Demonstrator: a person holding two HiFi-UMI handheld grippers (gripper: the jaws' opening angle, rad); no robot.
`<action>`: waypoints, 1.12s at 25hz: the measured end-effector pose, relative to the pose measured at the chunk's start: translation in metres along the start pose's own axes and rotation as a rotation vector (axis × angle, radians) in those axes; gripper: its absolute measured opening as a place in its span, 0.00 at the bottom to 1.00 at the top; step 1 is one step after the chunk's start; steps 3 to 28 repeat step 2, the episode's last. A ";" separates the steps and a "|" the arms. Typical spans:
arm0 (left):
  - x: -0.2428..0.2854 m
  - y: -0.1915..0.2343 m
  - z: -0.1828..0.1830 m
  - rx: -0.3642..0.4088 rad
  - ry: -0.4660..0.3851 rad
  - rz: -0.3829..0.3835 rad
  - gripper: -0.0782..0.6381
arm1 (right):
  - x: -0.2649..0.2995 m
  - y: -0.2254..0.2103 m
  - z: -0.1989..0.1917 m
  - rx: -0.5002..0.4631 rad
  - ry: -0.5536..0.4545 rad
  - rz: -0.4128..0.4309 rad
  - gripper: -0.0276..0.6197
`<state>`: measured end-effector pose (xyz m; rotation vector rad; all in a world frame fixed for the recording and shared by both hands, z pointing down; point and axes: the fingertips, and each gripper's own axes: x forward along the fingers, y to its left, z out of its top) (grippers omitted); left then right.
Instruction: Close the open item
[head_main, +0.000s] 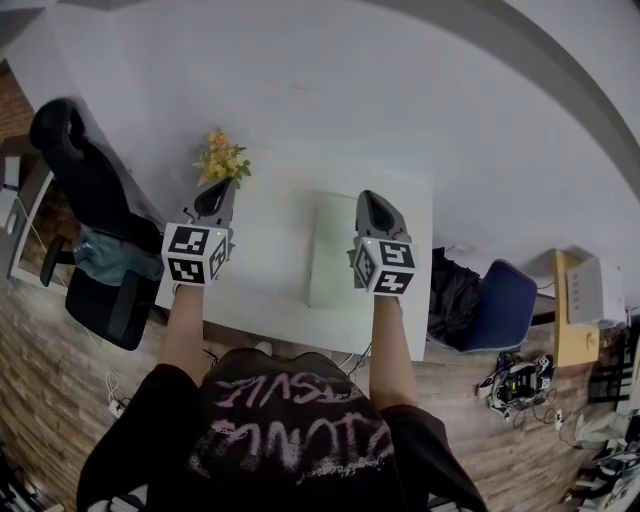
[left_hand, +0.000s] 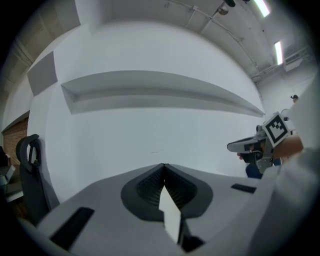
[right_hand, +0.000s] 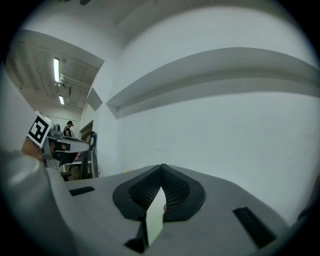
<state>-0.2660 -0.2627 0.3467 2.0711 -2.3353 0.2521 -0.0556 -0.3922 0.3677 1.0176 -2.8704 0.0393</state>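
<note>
The left tongs (head_main: 218, 192) and right tongs (head_main: 370, 200) are hovering closed and empty above the counter (head_main: 265, 265). The pale green item (head_main: 332, 255) is lying flat below the right tongs, apparently shut, though its hinge is not showing.

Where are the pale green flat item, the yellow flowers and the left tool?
pale green flat item (head_main: 332, 250): head view, middle of its top face.
yellow flowers (head_main: 222, 158): head view, centre of the bunch.
left tool (head_main: 220, 190): head view, between its closed fingertips.
</note>
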 end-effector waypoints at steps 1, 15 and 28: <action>0.000 0.000 0.000 0.001 0.000 -0.002 0.11 | 0.001 0.000 0.001 -0.001 -0.002 -0.001 0.05; 0.001 0.001 0.000 0.002 0.000 -0.003 0.11 | 0.001 -0.001 0.002 -0.001 -0.003 -0.001 0.05; 0.001 0.001 0.000 0.002 0.000 -0.003 0.11 | 0.001 -0.001 0.002 -0.001 -0.003 -0.001 0.05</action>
